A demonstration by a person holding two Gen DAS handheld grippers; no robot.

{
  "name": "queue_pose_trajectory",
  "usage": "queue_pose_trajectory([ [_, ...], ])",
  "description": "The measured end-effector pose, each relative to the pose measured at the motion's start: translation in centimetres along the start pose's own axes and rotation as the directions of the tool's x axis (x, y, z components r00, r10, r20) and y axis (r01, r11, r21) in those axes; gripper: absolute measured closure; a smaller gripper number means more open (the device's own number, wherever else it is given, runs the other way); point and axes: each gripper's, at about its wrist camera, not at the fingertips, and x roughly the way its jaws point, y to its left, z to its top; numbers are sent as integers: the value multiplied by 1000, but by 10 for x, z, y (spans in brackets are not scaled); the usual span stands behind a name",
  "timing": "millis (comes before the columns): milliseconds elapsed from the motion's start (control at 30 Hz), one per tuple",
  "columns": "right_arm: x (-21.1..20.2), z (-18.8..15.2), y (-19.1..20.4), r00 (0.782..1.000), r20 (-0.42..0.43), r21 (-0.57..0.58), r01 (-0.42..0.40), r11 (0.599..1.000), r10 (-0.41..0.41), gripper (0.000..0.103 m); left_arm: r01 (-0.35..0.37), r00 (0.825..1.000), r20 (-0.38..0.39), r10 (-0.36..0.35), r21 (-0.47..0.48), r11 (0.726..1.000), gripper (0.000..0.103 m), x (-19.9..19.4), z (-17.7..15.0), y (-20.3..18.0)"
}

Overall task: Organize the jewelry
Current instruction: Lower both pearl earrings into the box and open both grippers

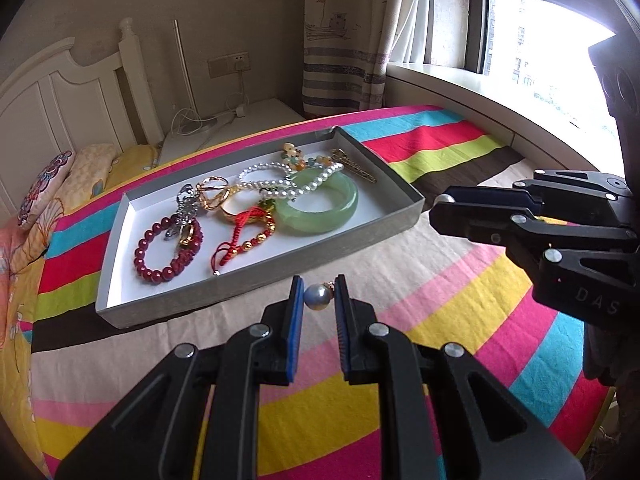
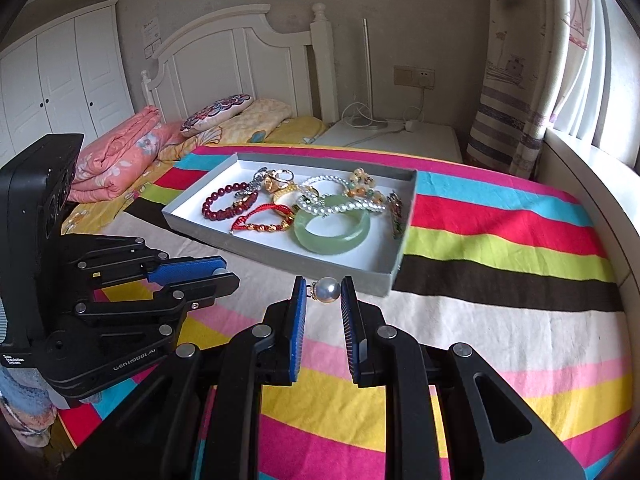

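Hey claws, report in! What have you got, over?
Left gripper shut on a pearl earring. Right gripper shut on its twin. Jewelry tray ahead, path clear.

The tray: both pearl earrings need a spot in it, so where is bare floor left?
In the tray, bare white floor shows in the near corner right of the green bangle, and along the front wall by the red beaded bracelet. The middle and back are crowded: pearl strand, gold rings and red cord bracelet overlap.
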Motion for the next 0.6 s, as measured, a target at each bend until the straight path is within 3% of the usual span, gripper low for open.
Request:
queue_pose_trajectory([
  [300,30,29,16,999,22,-16,-38,999,39,84,-24,999,18,26,-99,995,88,3,15,51],
  [600,88,59,38,999,-3,-49,-53,997,53,84,-75,997,-7,76,-291,954,88,36,32,117],
])
